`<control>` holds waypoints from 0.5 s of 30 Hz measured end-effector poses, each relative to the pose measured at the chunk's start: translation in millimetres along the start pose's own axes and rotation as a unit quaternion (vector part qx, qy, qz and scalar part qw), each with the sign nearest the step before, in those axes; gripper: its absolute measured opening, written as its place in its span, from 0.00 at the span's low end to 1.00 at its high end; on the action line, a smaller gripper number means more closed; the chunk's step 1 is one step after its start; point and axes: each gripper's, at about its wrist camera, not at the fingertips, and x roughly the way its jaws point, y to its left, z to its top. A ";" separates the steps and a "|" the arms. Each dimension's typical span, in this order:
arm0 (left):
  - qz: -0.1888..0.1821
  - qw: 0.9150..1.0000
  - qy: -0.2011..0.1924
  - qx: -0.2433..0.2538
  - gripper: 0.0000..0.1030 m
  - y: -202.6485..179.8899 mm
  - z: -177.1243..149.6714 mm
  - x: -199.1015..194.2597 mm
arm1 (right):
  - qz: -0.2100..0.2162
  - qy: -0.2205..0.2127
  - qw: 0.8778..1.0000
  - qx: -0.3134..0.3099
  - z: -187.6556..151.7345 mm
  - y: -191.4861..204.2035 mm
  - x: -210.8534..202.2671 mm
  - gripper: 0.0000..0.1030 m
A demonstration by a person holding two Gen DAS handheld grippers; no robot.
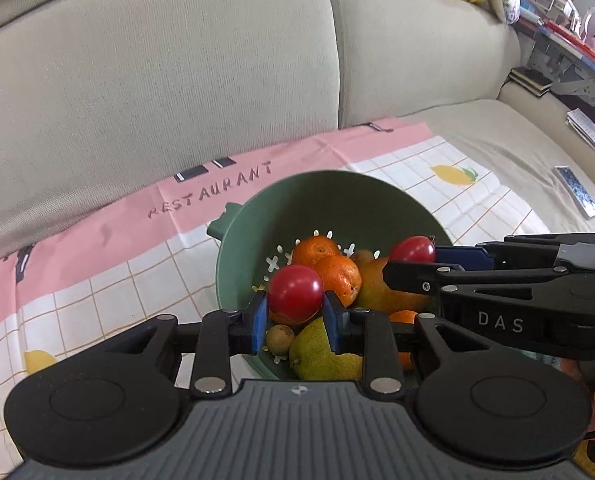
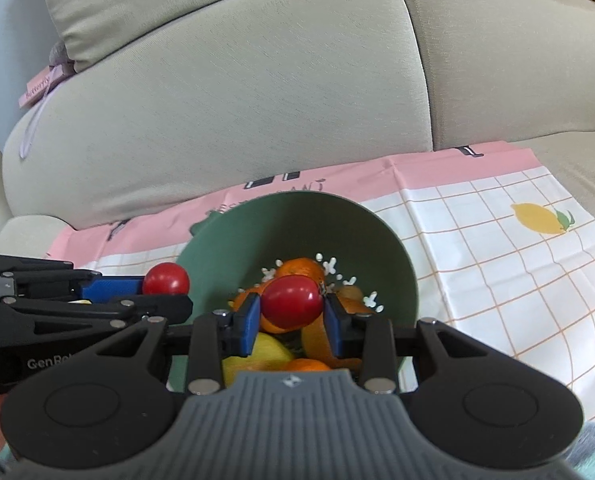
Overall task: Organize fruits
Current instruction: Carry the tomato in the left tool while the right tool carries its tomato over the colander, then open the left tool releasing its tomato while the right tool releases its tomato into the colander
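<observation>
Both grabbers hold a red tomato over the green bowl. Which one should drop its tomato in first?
Probably the right gripper. Its tomato hangs over the middle of the green bowl. In the same view, the left gripper holds its tomato out by the bowl's left rim, so it might miss.

The left gripper (image 1: pixel 295 316) points steeply down, its blue pads clamped on a red fruit (image 1: pixel 295 294). The right gripper (image 2: pixel 291 322), at its 3 o'clock, tilts down likewise, gripping another red fruit (image 2: pixel 292 301).
</observation>
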 end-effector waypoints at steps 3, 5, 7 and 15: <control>0.002 1.000 0.009 0.001 0.31 -0.5 1.6 10.0 | -0.006 0.002 1.000 0.000 1.4 -3.8 8.1 0.30; 0.005 1.000 0.016 0.002 0.31 -0.3 2.1 15.9 | -0.016 0.001 1.000 -0.005 3.1 -5.1 13.5 0.30; 0.009 1.000 0.021 0.003 0.31 -0.3 2.3 22.0 | -0.024 -0.001 1.000 -0.014 4.2 -5.1 18.5 0.30; 0.011 0.999 0.042 0.009 0.31 1.1 3.3 39.0 | -0.024 0.002 1.000 -0.008 9.1 -8.8 37.9 0.30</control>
